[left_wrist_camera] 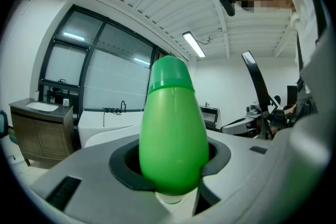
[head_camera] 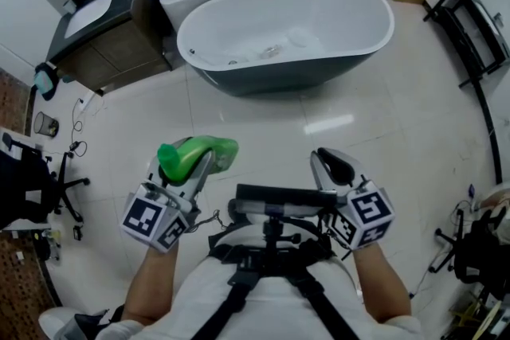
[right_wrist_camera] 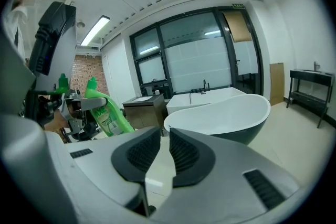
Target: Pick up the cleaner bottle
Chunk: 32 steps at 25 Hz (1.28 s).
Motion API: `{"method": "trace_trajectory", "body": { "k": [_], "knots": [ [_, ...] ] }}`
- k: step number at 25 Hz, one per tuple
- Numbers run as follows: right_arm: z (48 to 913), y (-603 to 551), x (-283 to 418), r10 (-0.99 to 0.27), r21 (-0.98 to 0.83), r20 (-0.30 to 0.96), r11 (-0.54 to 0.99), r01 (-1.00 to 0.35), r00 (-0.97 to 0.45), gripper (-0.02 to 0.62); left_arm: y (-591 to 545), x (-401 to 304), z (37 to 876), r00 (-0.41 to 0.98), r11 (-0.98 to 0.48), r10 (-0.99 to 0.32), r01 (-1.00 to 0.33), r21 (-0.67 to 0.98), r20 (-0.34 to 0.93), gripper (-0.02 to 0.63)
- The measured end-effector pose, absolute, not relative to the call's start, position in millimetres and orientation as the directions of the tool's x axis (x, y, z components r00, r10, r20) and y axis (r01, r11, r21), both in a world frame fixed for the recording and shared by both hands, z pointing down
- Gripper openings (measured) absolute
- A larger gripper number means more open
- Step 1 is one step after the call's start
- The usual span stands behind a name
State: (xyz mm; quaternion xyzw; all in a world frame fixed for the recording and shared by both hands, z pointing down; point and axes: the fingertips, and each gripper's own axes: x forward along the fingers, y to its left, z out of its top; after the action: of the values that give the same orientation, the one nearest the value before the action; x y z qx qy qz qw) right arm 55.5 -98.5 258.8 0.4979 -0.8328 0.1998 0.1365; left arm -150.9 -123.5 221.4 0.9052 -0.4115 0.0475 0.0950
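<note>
The green cleaner bottle (head_camera: 201,154) is off the floor, lying between the jaws of my left gripper (head_camera: 194,168), which is shut on its body. In the left gripper view the bottle (left_wrist_camera: 173,139) fills the gap between the dark pads, cap end pointing away and up. In the right gripper view the same bottle (right_wrist_camera: 108,116) shows tilted at the left, held by the other gripper. My right gripper (head_camera: 334,168) is level with the left one, to its right and apart from the bottle. Its ribbed pads (right_wrist_camera: 184,153) stand together with nothing between them.
A white freestanding bathtub (head_camera: 384,5) with a dark outside stands ahead on the glossy tile floor, a second white tub behind it. A wooden vanity cabinet (head_camera: 107,44) is at the far left, a black rack (head_camera: 470,40) at the right, an office chair (head_camera: 36,187) at the left edge.
</note>
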Motion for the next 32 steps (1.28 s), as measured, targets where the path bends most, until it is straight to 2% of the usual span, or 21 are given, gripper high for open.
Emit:
{"method": "trace_trajectory", "body": {
  "k": [6,12,25,32],
  "knots": [
    [272.1,-95.8,60.8,-0.763,-0.181,0.459,0.421,-0.889,-0.455,0.009,-115.2,-149.2,224.2,0.656,-0.643,-0.735,-0.755,0.13,0.175,0.176],
    [269.7,-99.9,65.6,-0.766,-0.176,0.477,0.396,-0.901,-0.43,0.009,-113.3,-153.8,218.8,0.644,-0.633,-0.742,-0.765,0.123,0.185,0.176],
    [265.2,-116.9,125.9,-0.837,-0.076,0.484,0.251,-0.965,-0.256,0.009,-130.1,-179.6,226.0,0.577,-0.57,-0.778,-0.815,0.108,0.248,0.176],
    [265.3,-124.2,140.2,-0.846,-0.06,0.486,0.219,-0.974,-0.22,0.009,-146.1,-184.9,228.9,0.552,-0.545,-0.792,-0.832,0.103,0.261,0.176]
  ]
}}
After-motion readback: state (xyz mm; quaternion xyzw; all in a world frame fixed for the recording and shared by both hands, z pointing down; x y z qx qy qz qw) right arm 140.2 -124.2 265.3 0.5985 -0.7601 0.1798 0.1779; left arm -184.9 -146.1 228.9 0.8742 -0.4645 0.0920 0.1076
